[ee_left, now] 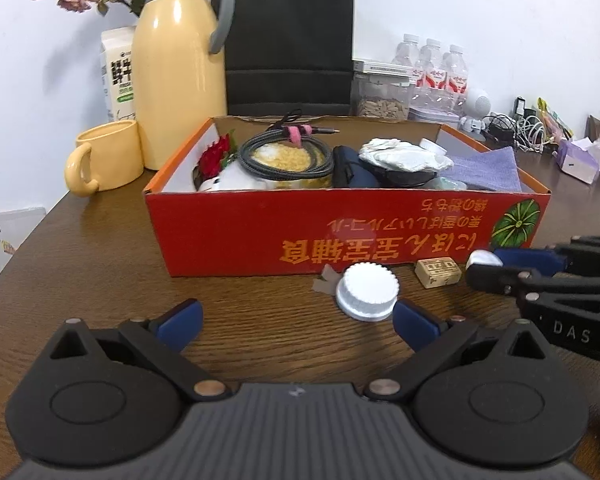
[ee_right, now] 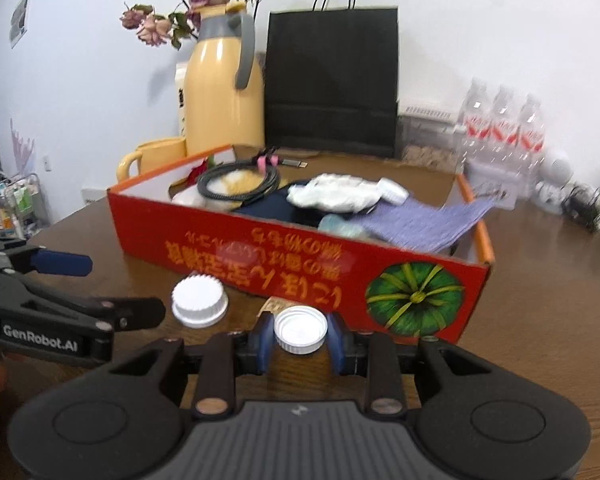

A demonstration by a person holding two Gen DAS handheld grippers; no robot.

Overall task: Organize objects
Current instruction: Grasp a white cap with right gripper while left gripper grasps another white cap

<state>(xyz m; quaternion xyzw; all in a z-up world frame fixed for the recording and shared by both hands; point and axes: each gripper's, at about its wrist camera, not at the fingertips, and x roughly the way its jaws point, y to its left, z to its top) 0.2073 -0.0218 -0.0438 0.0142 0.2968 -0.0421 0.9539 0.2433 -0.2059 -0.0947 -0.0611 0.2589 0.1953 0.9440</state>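
The red cardboard box (ee_left: pixel 260 236) held a coiled cable (ee_left: pixel 286 156), crumpled white cloth (ee_left: pixel 404 154) and purple cloth (ee_left: pixel 486 170). The right gripper (ee_right: pixel 300 338) clamped a small white cap (ee_right: pixel 300 330); the left gripper (ee_left: pixel 296 320), marked "GenRobot.AI", stood apart near the larger white lid (ee_left: pixel 367 294) on the table (ee_left: pixel 100 264).

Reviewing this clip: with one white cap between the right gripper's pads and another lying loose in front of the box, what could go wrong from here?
1. The right gripper pinches the small white cap only by its thin rim near the pad tips; it may pop out when lifted.
2. The left gripper is open with the larger white cap off toward its right pad; closing could push it aside.
3. The red box is already crowded, so a dropped cap may land on the cloth and slide.
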